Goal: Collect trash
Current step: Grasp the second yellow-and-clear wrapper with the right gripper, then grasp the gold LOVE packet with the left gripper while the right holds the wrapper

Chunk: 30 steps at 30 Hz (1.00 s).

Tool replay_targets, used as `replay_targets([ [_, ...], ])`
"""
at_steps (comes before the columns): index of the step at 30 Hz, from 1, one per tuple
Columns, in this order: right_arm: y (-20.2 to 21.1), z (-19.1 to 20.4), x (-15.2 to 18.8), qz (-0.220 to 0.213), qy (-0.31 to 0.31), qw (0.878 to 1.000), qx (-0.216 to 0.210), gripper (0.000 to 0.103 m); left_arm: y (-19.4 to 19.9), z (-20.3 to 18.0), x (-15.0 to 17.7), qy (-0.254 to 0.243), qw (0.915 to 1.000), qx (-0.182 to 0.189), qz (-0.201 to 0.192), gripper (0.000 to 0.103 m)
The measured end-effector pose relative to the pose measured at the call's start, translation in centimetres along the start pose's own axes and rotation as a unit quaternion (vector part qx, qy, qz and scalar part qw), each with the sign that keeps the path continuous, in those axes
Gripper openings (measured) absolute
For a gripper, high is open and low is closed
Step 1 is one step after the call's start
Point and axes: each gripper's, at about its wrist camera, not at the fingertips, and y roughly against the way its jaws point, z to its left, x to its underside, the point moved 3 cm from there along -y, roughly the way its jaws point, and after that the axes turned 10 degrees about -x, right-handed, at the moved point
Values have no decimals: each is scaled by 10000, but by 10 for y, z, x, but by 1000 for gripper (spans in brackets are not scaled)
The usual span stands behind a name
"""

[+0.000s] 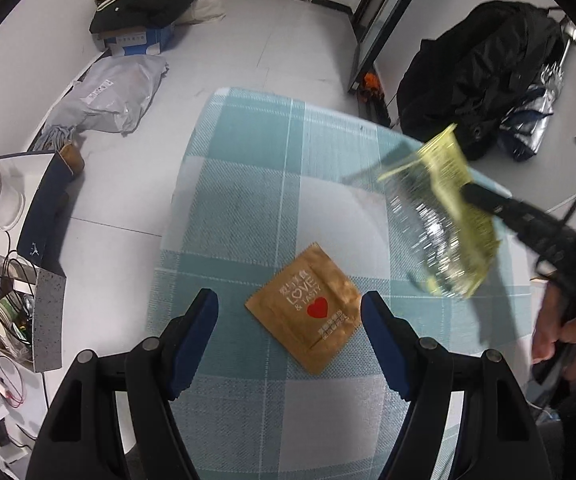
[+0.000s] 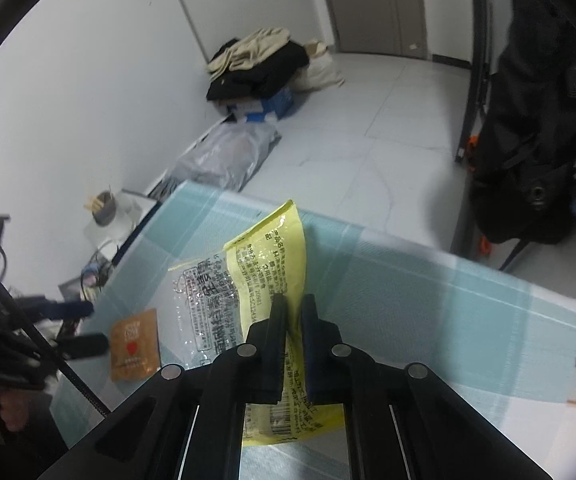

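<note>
The left gripper (image 1: 290,344) hangs wide open over the bench (image 1: 247,184), its fingers flanking a brown sachet (image 1: 306,308) lying flat. At two o'clock, the right gripper (image 2: 294,312) is clamped on a yellow-and-clear wrapper (image 2: 247,280), lifted off the cloth.

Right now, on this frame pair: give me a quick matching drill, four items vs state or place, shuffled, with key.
Items:
1. left gripper
2. right gripper
3. brown sachet
4. yellow wrapper

States:
A. lifted off the checked tablecloth
B. lying flat on the cloth
C. open
D. shut on plastic

Pairs: 1-C, 2-D, 3-B, 4-A
</note>
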Motion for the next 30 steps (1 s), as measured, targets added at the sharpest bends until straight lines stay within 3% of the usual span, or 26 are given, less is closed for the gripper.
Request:
replay_targets([
  [6,12,-7,1,-104,-66,9999,26,6,-14,-5,4,-101,9998,-47,177,70],
  [11,18,-9,0,-176,-53,9998,2,6,-14,-17,3,-450,9978,-484,12,71],
  [14,22,-10,1,-211,-44,9998,-23,6,-18,-27,5,-790,9942,-733,1,82],
  [16,24,-12,2,-211,-33,9998,24,6,-19,-34,9,-1086,9893,-972,-108,83],
  [21,29,-15,4,-258,-65,9996,31,6,-18,-29,10,-1055,9900,-926,-141,82],
  [24,31,-15,4,-283,-63,9996,30,6,-17,-29,10,-1105,9899,-876,-168,76],
  [30,35,-16,5,-334,-91,9994,57,6,-16,-37,11,-1156,9895,-829,-240,46],
])
